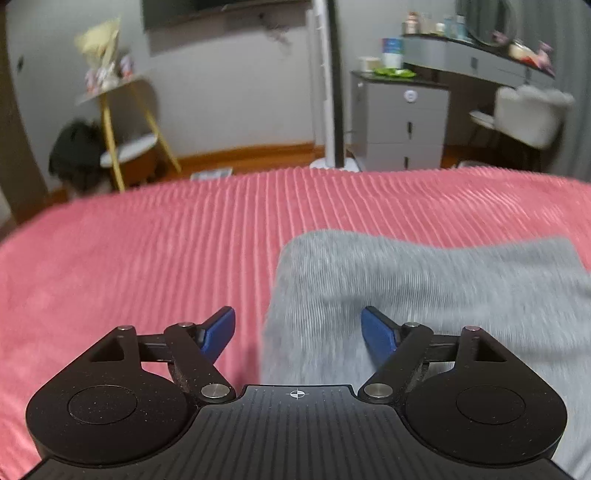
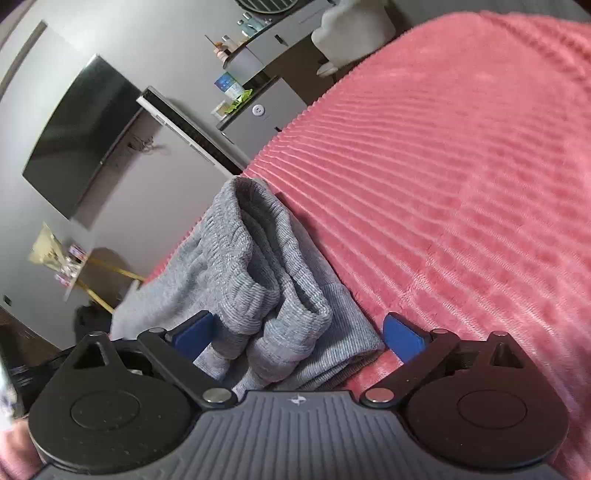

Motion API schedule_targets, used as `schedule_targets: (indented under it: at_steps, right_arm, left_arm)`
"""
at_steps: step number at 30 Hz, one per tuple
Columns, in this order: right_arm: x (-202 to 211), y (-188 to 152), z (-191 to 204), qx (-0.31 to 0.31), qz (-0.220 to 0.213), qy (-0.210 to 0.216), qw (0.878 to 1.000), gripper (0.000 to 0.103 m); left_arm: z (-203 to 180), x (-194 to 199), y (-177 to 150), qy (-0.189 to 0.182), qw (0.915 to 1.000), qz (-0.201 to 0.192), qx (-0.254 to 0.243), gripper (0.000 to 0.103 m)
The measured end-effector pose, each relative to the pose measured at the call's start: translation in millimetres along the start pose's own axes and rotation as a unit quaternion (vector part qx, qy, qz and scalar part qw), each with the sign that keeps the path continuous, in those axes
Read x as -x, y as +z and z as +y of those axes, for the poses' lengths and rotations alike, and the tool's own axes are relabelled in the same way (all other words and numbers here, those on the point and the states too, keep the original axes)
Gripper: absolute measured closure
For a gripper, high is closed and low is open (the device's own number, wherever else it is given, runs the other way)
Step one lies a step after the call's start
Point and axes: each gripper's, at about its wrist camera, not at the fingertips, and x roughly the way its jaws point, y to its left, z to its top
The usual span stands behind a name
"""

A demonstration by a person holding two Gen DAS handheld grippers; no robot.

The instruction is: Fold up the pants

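Right wrist: folded pants (image 2: 258,280) between spread right gripper (image 2: 299,336) pads, ungripped.

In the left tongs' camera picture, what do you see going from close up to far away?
Left tongs, standing open → grey pants → pink ribbed blanket → white fan stand → grey drawer cabinet → dark screen on the wall.
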Motion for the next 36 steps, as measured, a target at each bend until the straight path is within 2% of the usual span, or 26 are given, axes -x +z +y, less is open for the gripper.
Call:
schedule_targets:
  at_steps: [2, 4, 9, 13, 15, 18, 21, 25, 29, 31, 33, 36]
  right_arm:
    - [-3.1, -0.1, -3.9, -0.003, 0.000, 0.007, 1.000, 0.004]
    - [-5.9, -0.7, -4.9, 0.000, -0.001, 0.013, 1.000, 0.004]
    - [-12.1, 1.1, -9.1, -0.020, -0.002, 0.029, 0.999, 0.004]
    - [-12.1, 3.3, -15.7, -0.040, 0.005, 0.039, 0.998, 0.004]
    - [-10.8, 2.7, -23.0, -0.068, 0.015, 0.052, 0.996, 0.004]
    - [-8.8, 2.0, -34.0, -0.117, 0.030, 0.070, 0.990, 0.004]
    - [-8.6, -1.7, -37.7, -0.147, 0.042, 0.078, 0.985, 0.004]
    - [-20.4, -7.7, -40.4, -0.189, 0.075, 0.104, 0.974, 0.004]
    - [-33.2, -6.9, -35.1, -0.192, 0.069, 0.096, 0.974, 0.004]
    - [-36.1, -5.7, -26.3, -0.175, 0.056, 0.084, 0.979, 0.004]
    - [-36.5, -5.8, -12.9, -0.117, 0.042, 0.055, 0.991, 0.035]
    - [-35.5, -4.5, 3.4, -0.056, 0.035, 0.032, 0.997, 0.040]
  left_arm:
    - [1.3, -15.4, 7.5, 0.002, 0.9997, 0.012, 0.021, 0.014]
    - [2.2, -27.0, 13.4, 0.013, 0.9996, 0.021, 0.016, 0.002]
    - [13.0, -13.0, 4.0, -0.010, 0.9985, 0.037, 0.040, 0.003]
    - [38.7, 24.0, -38.2, -0.051, 0.9953, 0.054, 0.063, 0.004]
    - [54.8, 44.6, -63.6, -0.065, 0.9932, 0.047, 0.085, 0.004]
    - [78.3, 70.9, -100.5, -0.077, 0.9870, 0.063, 0.126, 0.004]
    - [99.5, 95.5, -125.0, -0.091, 0.9778, 0.043, 0.184, 0.004]
    - [113.6, 106.9, -146.9, -0.068, 0.9711, 0.060, 0.221, 0.005]
    - [109.1, 104.9, -158.4, -0.031, 0.9783, 0.078, 0.189, 0.005]
    - [107.7, 103.7, -159.8, -0.013, 0.9799, 0.085, 0.180, 0.005]
    - [106.7, 106.0, -162.6, -0.004, 0.9787, 0.089, 0.185, 0.005]
    - [112.8, 114.2, -169.2, -0.004, 0.9747, 0.091, 0.204, 0.005]
